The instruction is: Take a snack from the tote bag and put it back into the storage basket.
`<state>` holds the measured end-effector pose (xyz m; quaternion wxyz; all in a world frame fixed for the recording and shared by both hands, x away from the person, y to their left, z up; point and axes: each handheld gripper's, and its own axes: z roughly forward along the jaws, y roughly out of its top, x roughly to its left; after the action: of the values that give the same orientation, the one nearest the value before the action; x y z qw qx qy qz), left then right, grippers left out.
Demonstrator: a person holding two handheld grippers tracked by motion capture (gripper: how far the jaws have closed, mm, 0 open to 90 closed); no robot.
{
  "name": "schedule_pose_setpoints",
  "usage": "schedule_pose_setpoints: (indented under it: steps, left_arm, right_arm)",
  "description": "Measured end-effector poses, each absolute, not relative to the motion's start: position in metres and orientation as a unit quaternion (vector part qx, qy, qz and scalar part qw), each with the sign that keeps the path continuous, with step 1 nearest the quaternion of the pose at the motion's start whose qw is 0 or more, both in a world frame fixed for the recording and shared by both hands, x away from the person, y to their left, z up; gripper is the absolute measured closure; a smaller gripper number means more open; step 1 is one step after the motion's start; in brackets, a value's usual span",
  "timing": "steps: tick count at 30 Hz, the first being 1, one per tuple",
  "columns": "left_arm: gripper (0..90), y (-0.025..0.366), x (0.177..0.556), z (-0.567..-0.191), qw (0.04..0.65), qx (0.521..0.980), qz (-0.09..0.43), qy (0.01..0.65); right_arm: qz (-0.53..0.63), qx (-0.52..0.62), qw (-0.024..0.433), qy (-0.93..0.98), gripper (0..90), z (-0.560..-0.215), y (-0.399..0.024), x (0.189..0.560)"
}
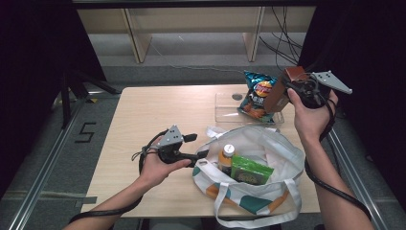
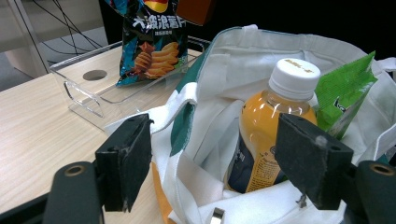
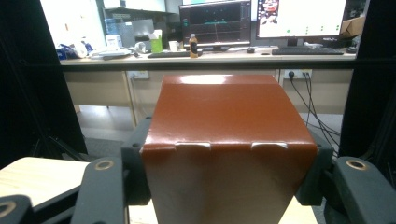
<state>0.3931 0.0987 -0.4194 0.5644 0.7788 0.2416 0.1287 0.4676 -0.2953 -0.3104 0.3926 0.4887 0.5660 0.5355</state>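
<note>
A white tote bag (image 1: 268,143) with teal and orange patches lies open on the wooden table (image 1: 153,110). Inside stand an orange juice bottle (image 1: 227,158) with a white cap and a green packet (image 1: 250,170). My left gripper (image 1: 201,155) sits at the bag's left rim, jaws wide open. In the left gripper view the bag's rim (image 2: 210,84) and the bottle (image 2: 271,121) lie between the open jaws of my left gripper (image 2: 217,158). My right gripper (image 1: 288,89) is raised at the right, shut on a brown box (image 1: 277,96). Its pads clamp the box's (image 3: 229,116) two sides.
A clear plastic tray (image 1: 225,112) stands at the table's back, with a blue chips bag (image 1: 257,93) upright in its right end, just under the lifted box. Cables (image 1: 282,48) and wooden shelf legs lie on the floor beyond the table. Dark curtains flank both sides.
</note>
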Motion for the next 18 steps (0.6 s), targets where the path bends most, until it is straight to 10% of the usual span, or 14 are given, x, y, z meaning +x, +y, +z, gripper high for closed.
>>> schedule_pose_setpoints:
  steps: [18]
  left_arm:
    - [26.8,0.099,0.393,-0.419,0.564,0.779,0.128,0.241]
  right_arm:
    - [0.525,0.497,0.391,0.569,39.3,-0.322,-0.299,0.479]
